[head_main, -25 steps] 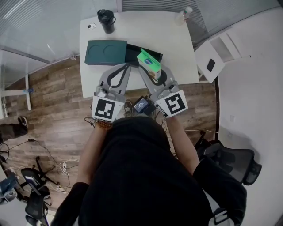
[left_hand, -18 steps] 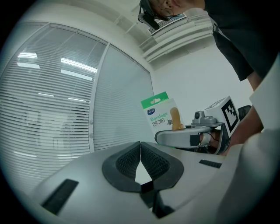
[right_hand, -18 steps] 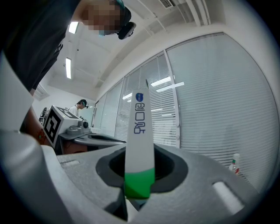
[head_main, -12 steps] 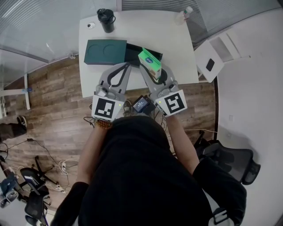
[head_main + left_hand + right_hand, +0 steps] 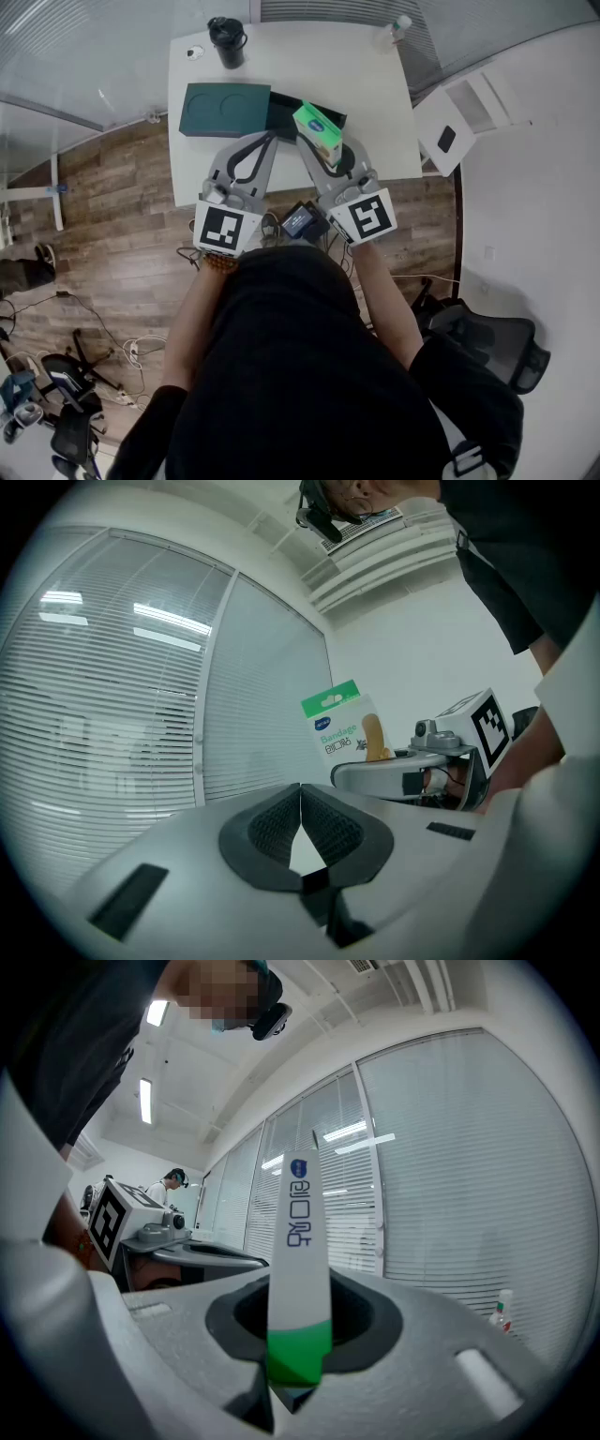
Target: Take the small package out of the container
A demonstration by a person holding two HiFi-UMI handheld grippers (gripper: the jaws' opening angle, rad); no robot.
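My right gripper [image 5: 325,152] is shut on the small package [image 5: 317,132], a green and white bandage box held up above the table's near edge. In the right gripper view the package [image 5: 299,1241] stands edge-on, pinched between the pads of the right gripper [image 5: 298,1340]. My left gripper [image 5: 266,141] hovers beside it with its jaws shut and nothing between them; its pads [image 5: 323,825] meet in the left gripper view, where the package [image 5: 343,721] shows to the right. The dark container [image 5: 284,116] lies open on the table just behind the package.
A dark green lid [image 5: 224,111] lies left of the container on the white table [image 5: 375,94]. At the far edge stand a black tumbler [image 5: 226,42] and a clear bottle [image 5: 395,27]. A white side unit [image 5: 457,117] stands to the right and an office chair [image 5: 497,342] behind me.
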